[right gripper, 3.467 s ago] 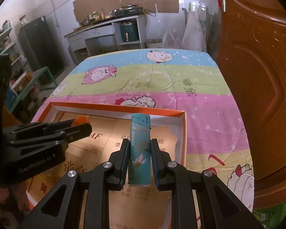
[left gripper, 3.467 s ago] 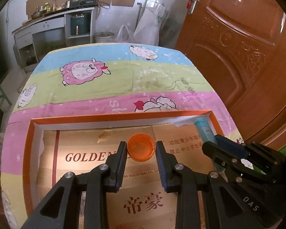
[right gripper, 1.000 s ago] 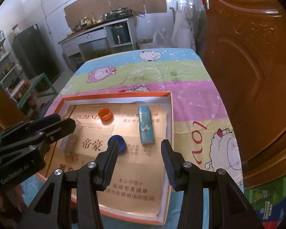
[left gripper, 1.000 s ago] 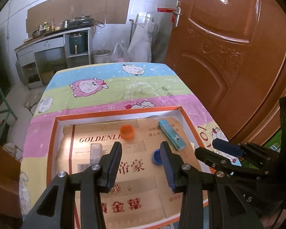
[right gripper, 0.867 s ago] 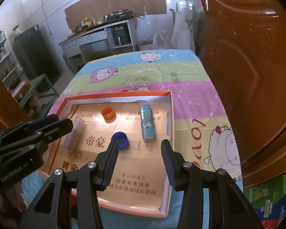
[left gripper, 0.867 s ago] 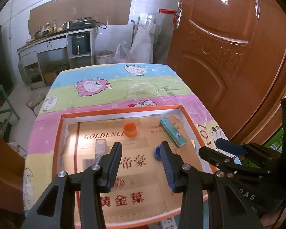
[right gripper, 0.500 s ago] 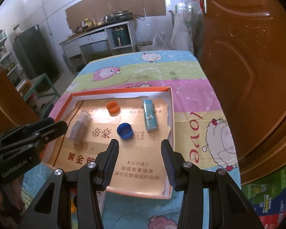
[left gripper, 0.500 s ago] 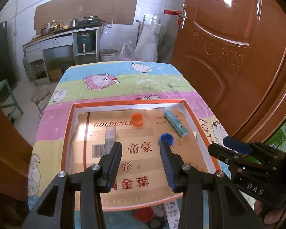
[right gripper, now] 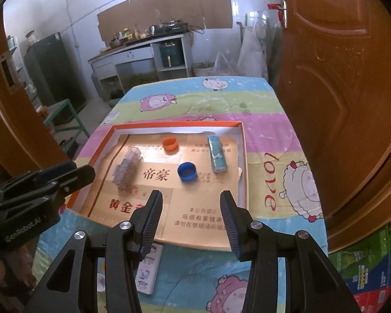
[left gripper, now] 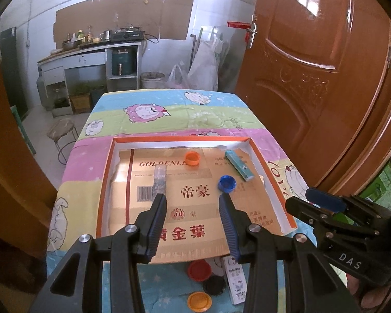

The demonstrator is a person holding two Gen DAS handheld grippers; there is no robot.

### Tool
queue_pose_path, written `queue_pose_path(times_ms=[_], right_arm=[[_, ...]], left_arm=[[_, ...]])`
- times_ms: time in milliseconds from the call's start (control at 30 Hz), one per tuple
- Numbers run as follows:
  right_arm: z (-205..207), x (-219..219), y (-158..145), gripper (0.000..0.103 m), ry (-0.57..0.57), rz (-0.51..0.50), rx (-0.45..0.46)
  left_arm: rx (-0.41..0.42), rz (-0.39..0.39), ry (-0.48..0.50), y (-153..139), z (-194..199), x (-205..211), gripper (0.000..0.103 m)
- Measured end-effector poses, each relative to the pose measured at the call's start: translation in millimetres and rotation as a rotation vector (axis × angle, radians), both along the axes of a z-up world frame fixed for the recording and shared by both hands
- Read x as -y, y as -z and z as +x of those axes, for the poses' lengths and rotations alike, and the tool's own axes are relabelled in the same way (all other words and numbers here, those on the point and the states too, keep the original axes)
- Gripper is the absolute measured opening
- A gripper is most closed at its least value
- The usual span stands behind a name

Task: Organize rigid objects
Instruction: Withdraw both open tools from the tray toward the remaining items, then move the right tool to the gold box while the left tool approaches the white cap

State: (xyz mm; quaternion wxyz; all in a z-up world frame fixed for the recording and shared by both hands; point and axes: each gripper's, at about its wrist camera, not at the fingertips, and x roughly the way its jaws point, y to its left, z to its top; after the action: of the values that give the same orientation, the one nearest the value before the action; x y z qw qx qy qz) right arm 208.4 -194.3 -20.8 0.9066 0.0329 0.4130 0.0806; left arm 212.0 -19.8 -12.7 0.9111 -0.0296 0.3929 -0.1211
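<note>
Left wrist view: the left gripper (left gripper: pixel 193 203) is hanging released and empty above the orange-rimmed tray (left gripper: pixel 105 169), where an orange cap (left gripper: pixel 192 158), blue cap (left gripper: pixel 227 183), teal lighter (left gripper: pixel 239 165) and clear box (left gripper: pixel 159 180) are lying apart. The right gripper (right gripper: pixel 191 204) is likewise gaping empty.

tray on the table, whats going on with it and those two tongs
A person holds a pair of tongs in each hand over a flat orange-rimmed tray lined with printed cardboard. Both the left tongs and the right tongs are open and hold nothing. In the tray lie an orange cap, a blue cap, a teal lighter and a clear plastic case. Outside it, on the near edge of the table, wait a red cap, a black cap, another orange cap and a small white box.
</note>
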Motion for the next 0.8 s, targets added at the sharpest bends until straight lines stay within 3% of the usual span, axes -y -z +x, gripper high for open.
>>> queue_pose_path(times_ms=[800], right_arm=[[-71,-32,-13,0.047,-0.051,-0.011,0.065]], left_arm=[[0.058,0.001,-0.057,-9,-67,-33,0.042]])
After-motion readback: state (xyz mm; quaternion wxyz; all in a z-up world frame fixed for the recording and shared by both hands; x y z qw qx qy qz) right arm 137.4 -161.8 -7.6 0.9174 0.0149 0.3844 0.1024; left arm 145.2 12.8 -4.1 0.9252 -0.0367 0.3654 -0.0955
